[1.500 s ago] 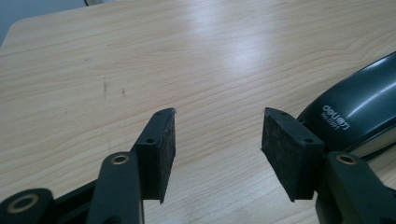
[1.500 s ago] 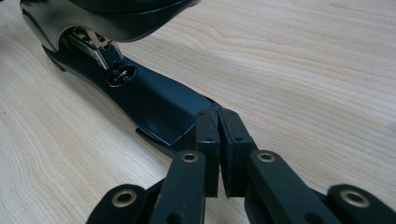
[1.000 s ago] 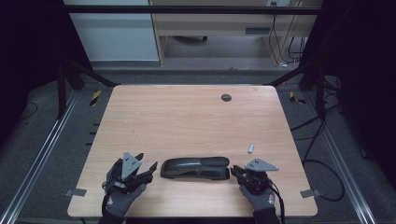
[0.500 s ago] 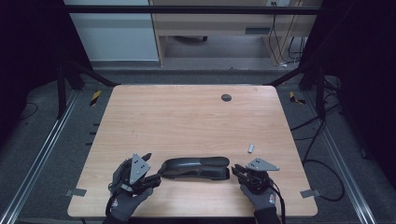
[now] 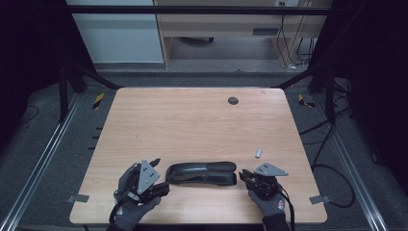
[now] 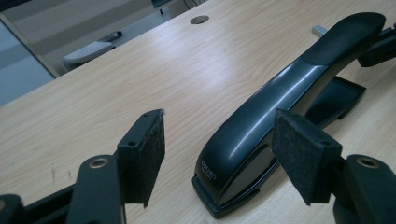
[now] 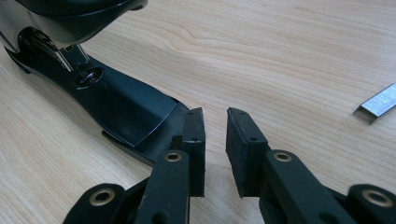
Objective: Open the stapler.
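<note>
A black stapler (image 5: 202,173) lies lengthwise near the table's front edge, between the two grippers. My left gripper (image 5: 162,174) is at its left end. In the left gripper view the stapler (image 6: 280,93) has its rear end between the pads of my left gripper (image 6: 219,158). The jaws have just been opening and neither pad touches it. My right gripper (image 5: 244,176) is at the stapler's right end. In the right gripper view my right gripper (image 7: 215,140) has been opening. It shows a narrow gap with nothing in it, and its left pad (image 7: 194,144) is beside the stapler's base (image 7: 126,107).
A short strip of staples (image 5: 258,153) lies on the wooden table (image 5: 192,125), just behind the right gripper; the strip of staples (image 7: 378,105) is to the right in the right gripper view. A round cable hole (image 5: 233,100) is near the far edge. Dark floor and rails surround the table.
My left gripper has moved right and slightly up to the stapler's left end, and its jaws now straddle that end. The right hand and the stapler have stayed put.
</note>
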The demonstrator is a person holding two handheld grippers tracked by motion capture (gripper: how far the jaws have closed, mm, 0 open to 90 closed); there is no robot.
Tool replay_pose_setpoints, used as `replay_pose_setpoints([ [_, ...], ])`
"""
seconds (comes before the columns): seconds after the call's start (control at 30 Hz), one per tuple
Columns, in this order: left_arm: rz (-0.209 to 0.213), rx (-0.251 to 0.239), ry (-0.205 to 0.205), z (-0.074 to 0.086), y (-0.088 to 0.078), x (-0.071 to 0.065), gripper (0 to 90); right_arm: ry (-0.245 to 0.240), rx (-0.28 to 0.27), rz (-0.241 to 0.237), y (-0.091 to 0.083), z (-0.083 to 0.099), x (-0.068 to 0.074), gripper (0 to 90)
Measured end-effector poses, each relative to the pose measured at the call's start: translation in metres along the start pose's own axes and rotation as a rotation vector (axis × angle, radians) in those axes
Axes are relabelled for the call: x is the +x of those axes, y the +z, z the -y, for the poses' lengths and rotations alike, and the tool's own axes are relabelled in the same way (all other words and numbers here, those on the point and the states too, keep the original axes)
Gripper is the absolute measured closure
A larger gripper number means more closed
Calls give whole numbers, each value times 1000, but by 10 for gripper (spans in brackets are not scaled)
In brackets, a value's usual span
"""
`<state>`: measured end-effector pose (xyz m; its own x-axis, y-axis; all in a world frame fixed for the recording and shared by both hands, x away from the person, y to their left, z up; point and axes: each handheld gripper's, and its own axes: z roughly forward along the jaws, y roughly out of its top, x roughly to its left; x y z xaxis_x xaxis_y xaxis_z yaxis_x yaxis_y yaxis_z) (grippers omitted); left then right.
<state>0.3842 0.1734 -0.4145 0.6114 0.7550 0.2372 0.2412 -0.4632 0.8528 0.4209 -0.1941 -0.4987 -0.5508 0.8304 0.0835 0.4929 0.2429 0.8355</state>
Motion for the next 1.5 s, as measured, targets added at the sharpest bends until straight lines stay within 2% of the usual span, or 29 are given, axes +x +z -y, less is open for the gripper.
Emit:
replay_pose_setpoints([
  [0.33, 20, 12, 17, -5, 3, -4, 344, 1, -4, 4, 0, 0, 0, 774],
  [0.77, 57, 20, 84, -15, 5, -17, 336, 19, -2, 20, -2, -1, -3, 771],
  [1.07, 72, 31, 103, -18, 11, -23, 330, 12, 1, 25, -1, -1, -4, 771],
  [1.1, 76, 34, 119, -19, 12, -25, 329, 17, 1, 24, -2, -1, -3, 771],
  [1.5, 92, 59, 179, -27, 22, -37, 314, 17, -4, 26, -3, -2, -4, 772],
])
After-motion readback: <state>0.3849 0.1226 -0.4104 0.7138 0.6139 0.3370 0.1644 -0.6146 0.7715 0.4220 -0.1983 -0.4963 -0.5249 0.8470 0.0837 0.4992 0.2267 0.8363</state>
